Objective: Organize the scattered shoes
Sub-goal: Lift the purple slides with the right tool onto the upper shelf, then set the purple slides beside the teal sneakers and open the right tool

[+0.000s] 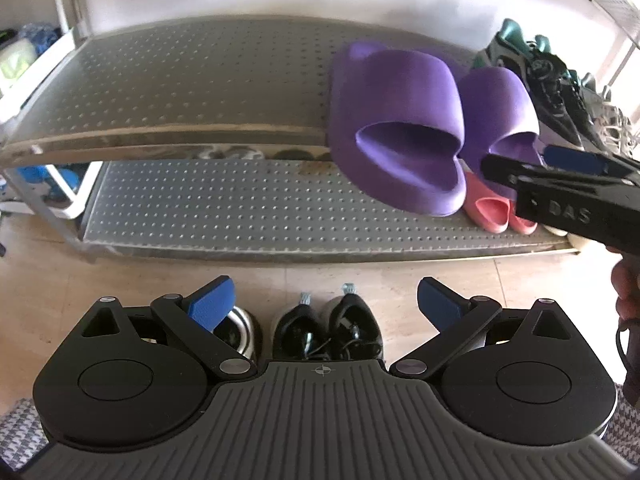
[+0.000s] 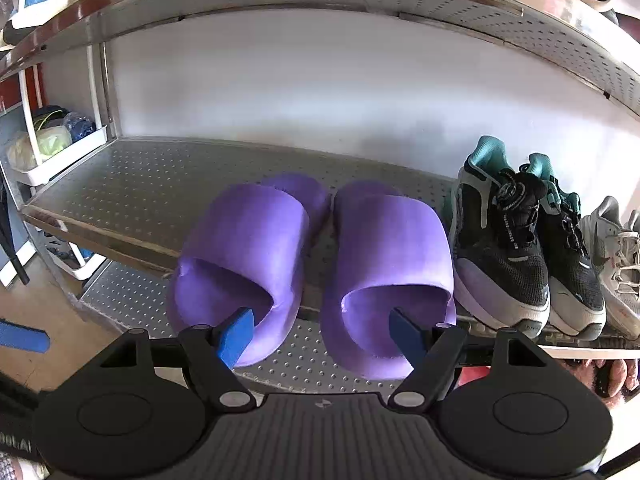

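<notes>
White wall backs the metal shoe rack (image 2: 160, 168) before us, its perforated shelves stacked one above another over a pale floor (image 1: 120, 280). On the middle shelf we see a pair of purple slides (image 2: 320, 256) side by side, their open toe ends hanging past the front edge toward us. Just beside them on the right stand the black and teal sneakers (image 2: 516, 248), and further right the grey sneakers (image 2: 616, 264), both pairs lined up on the same shelf. On the bottom shelf, below the slides, sit the pink slippers (image 1: 496, 212).

Down on the floor in front of the rack we find a pair of black shoes (image 1: 328, 328) standing together with their openings up, and a light-rimmed shoe (image 1: 236, 332) just beside them on the left, partly hidden.

Our right gripper (image 2: 322, 334) stands spread in front of the purple slides, one blue pad before each slide's toe opening; its jaws press on nothing, though we cannot tell whether a pad brushes the foam. Our left gripper (image 1: 324, 304) hangs above the black shoes with its jaws wide apart and nothing between them. At the left view's right edge, a hand (image 1: 626, 292) holds the right gripper's black body.
</notes>
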Tool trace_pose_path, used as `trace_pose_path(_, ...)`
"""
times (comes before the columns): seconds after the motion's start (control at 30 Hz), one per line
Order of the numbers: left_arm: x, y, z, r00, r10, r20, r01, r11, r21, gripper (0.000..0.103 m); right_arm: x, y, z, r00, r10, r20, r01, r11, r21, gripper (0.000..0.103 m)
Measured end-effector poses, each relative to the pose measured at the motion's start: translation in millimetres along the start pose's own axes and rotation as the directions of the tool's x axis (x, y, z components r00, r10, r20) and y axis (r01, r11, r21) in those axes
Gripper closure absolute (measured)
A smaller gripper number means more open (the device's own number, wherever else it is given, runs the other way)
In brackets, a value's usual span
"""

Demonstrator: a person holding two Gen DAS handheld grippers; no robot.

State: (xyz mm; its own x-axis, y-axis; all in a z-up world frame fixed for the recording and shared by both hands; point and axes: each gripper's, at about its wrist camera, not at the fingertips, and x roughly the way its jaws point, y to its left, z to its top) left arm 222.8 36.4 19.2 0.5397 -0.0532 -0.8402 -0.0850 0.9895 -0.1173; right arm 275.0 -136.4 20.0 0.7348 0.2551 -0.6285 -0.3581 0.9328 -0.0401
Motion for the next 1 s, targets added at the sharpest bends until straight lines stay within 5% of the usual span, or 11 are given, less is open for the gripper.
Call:
trace_pose_path(0.37,6,27,1,0.998,0.059,-0.017,-0.06,0.997,-0.058,0.003,35,6,2,1.0,-0.008,-0.028,0.008,1.0,-0.017,0.028)
trace_pose_path(1.0,-7,40,3,0.999,0.036,-0.02,-0.037,0.997,-0.062,0.003,52,15,7,0.999,-0.041,-0.026,0.041,0.999,0.01,0.028)
